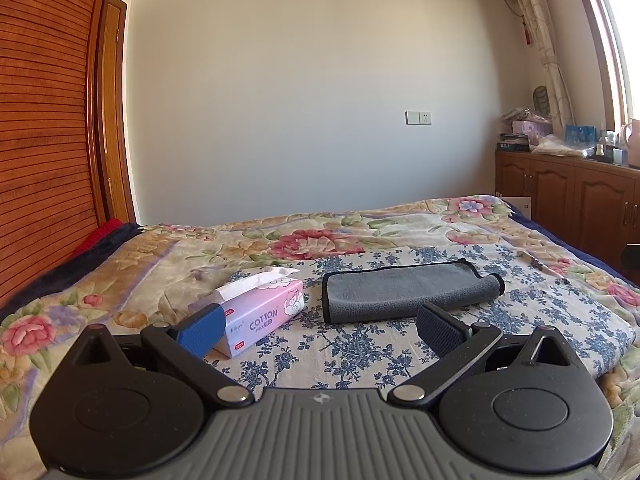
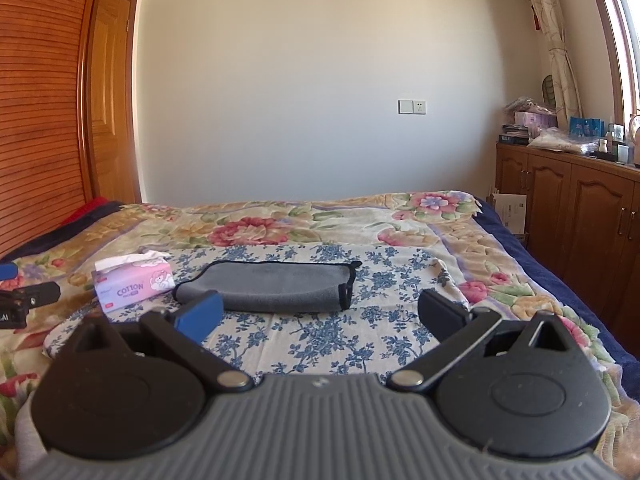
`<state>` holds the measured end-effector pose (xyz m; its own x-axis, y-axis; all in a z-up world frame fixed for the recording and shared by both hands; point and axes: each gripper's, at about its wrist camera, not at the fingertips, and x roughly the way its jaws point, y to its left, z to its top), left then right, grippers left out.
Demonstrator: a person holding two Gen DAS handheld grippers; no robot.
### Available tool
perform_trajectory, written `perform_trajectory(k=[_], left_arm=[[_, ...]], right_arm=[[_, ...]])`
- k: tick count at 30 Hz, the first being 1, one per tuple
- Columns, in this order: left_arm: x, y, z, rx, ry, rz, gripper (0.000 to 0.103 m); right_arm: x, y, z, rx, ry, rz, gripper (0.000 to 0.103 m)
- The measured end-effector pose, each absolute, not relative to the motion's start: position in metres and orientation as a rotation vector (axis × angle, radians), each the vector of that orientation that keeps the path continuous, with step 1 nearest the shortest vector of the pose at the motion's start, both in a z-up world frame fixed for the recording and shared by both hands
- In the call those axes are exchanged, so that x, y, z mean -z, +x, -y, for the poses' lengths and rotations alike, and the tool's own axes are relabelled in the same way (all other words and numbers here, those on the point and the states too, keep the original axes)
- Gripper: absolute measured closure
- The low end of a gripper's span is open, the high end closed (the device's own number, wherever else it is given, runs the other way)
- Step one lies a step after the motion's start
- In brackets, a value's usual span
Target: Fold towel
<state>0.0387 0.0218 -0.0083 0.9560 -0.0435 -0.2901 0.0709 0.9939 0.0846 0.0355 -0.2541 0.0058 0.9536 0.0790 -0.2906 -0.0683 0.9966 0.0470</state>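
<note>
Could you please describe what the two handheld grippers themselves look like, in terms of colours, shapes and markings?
The left gripper and right gripper look alike: a ribbed grey body with a small logo at its centre, two round black discs with triangular cut-out lobes, and black linkage bars on silver pivots. Each has one blue textured finger pad and one black one. No cables or sleeves show.

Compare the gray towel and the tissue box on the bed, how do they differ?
The gray towel lies flat and folded; the tissue box stands taller, a tissue sticking out. The towel is plain gray with dark edging; the box is pink, printed COTTON. Both rest on the blue-flowered cloth.
</note>
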Motion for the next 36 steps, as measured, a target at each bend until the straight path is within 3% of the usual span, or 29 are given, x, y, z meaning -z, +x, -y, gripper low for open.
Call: perform_trajectory(k=[36], left_arm=[[0.0088,0.038,-0.0216,0.058,0.095,-0.29,0.0]], right_arm=[[-0.0069,0.0347,0.2574,-0.061,0.035,-0.295,0.0]])
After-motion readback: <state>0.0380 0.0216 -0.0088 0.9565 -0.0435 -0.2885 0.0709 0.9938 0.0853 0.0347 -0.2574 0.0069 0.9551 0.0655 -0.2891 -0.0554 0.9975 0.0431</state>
